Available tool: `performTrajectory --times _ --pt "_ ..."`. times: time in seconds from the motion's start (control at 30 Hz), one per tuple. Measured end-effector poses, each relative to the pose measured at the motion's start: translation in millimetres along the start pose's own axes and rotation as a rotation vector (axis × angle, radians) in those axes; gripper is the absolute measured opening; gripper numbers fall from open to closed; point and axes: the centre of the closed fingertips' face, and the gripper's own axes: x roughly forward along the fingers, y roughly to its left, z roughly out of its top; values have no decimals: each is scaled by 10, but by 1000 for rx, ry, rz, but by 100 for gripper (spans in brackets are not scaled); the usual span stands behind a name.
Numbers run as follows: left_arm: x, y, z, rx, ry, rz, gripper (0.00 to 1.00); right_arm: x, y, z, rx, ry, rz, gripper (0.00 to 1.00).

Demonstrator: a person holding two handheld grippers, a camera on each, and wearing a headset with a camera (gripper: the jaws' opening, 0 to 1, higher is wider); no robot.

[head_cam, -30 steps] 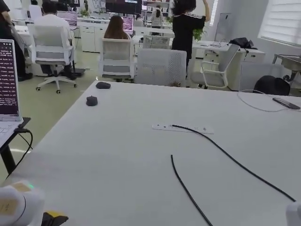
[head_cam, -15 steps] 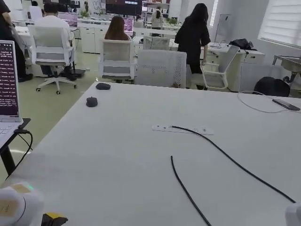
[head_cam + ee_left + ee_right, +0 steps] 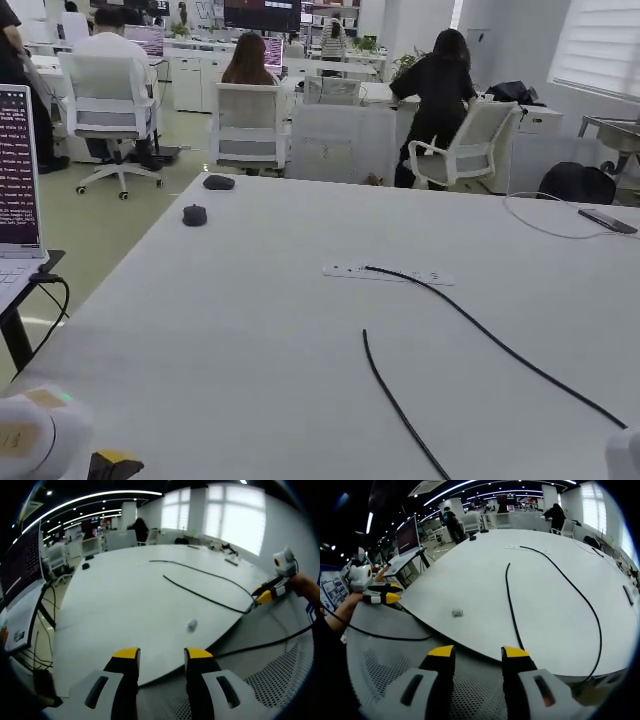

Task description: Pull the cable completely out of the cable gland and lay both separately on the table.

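Holding both tools low at the near edge of the white table (image 3: 250, 330), I have the left gripper (image 3: 161, 655) with its yellow-tipped jaws spread and nothing between them. The right gripper (image 3: 478, 652) is also parted and empty. Grey mesh (image 3: 395, 680) sits beneath them, in front of the table edge.

Just past that edge, a small pale cable gland (image 3: 192, 625) lies on the table by itself. To its right and well apart from it, the black cable (image 3: 398, 407) lies loose, running from the near edge away across the table. I cannot tell whether its near end touches my right tool.

Further out, a longer black cord (image 3: 500, 347) curves to a white power strip (image 3: 385, 272) lying flat at mid-table. Two dark computer mice (image 3: 195, 214) rest near the far left edge.

Compared with a second ago, the gland, cable, cord and both tools lie where they were. What differs is in the office behind: the person in black (image 3: 440, 85), who stood upright with an arm raised, now bends over a white office chair (image 3: 470, 130) further right.
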Motion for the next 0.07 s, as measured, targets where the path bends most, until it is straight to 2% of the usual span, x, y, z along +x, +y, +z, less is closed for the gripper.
performTrajectory --times 0.07 --pt "0 1 -2 -1 1 1 36 1 -2 1 0 -1 0 38"
